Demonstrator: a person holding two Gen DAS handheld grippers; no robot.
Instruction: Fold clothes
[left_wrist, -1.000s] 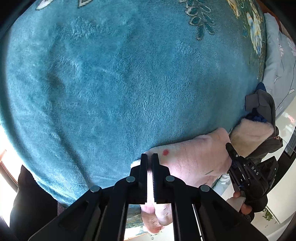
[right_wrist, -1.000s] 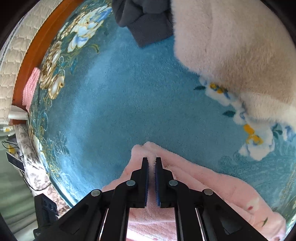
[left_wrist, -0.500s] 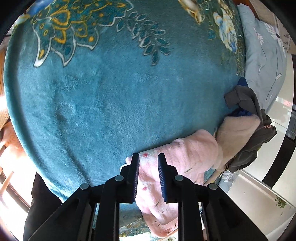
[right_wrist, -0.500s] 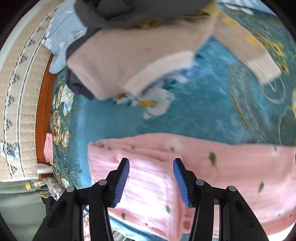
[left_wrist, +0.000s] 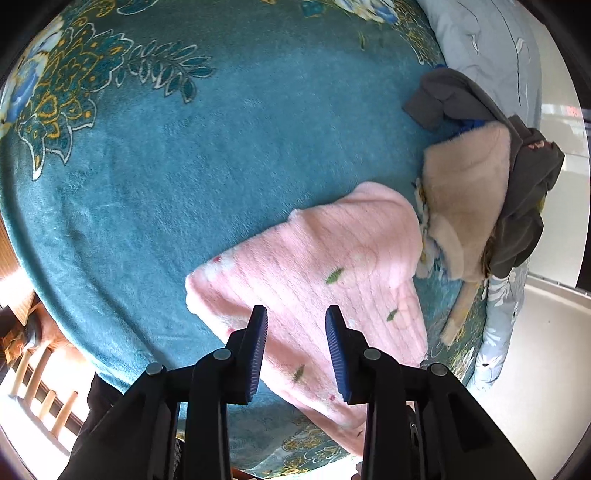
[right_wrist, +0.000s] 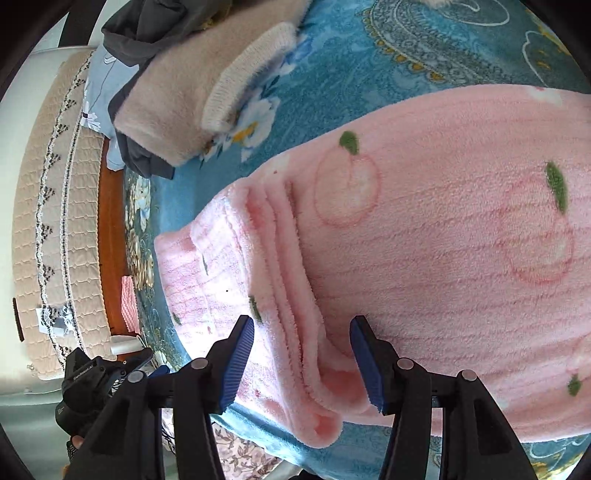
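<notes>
A pink fleece garment (left_wrist: 325, 266) printed with peaches and green leaves lies folded on the teal floral blanket (left_wrist: 177, 155), its lower end hanging over the bed edge. My left gripper (left_wrist: 297, 321) hovers open just above its near edge, nothing between the fingers. In the right wrist view the pink garment (right_wrist: 443, 240) fills the frame, with layered folded edges at its left end. My right gripper (right_wrist: 302, 334) stands open over those folds, holding nothing.
A heap of a beige fuzzy sweater (left_wrist: 465, 199) and dark grey clothes (left_wrist: 524, 192) sits just right of the pink garment; the beige sweater (right_wrist: 192, 96) also lies above it in the right wrist view. A pale blue pillow (left_wrist: 487, 48), wooden bed frame (right_wrist: 110, 240) and quilted headboard (right_wrist: 48, 206) border the bed.
Both grippers were shut on the pink garment a second ago; they have opened, let it go onto the blanket, and pulled back above it.
</notes>
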